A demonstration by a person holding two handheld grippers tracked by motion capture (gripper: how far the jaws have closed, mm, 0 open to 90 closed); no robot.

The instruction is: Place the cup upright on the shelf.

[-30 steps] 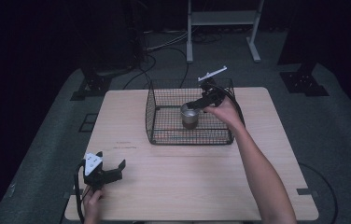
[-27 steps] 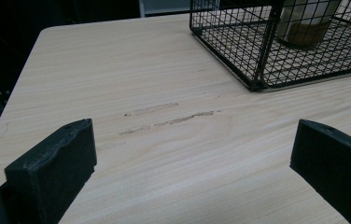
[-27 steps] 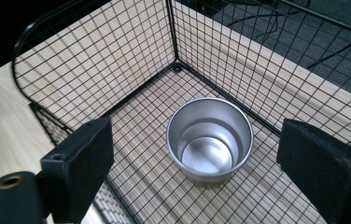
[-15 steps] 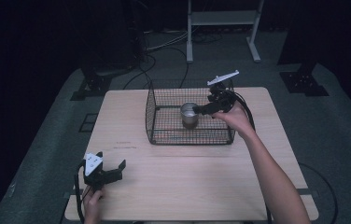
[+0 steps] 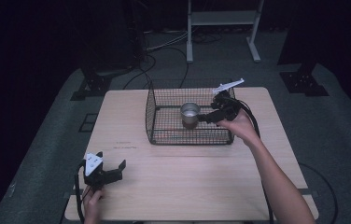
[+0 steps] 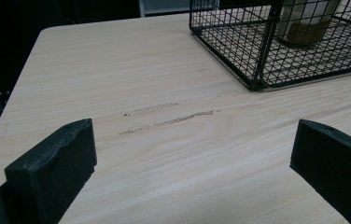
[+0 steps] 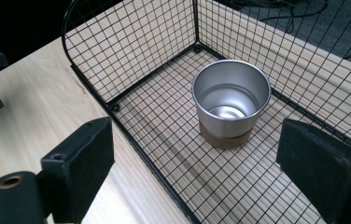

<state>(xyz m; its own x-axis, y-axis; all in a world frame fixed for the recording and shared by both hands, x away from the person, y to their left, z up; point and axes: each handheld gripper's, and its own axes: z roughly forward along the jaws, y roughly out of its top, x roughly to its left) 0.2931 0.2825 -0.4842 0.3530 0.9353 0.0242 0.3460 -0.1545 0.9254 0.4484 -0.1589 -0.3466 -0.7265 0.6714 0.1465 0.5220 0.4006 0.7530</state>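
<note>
In the high view, the metal cup [image 5: 190,113] stands upright inside the wire basket [image 5: 164,126]; the right gripper [image 5: 205,117] hovers just beside it, jaws apart, holding nothing. In the left gripper view, the left gripper [image 6: 187,158] gapes empty, well short of the basket. In the right gripper view, the cup stands free beyond the 2 jaws.

Steel cup [image 7: 231,100] upright in wire basket [image 7: 131,60] — hand-held gripper [image 7: 197,163] jaws apart, empty

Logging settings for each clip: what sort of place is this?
Probably a lab or recording studio: a lone wooden table on grey carpet, dark surroundings, loose floor cables, and black stand feet around it.
</note>
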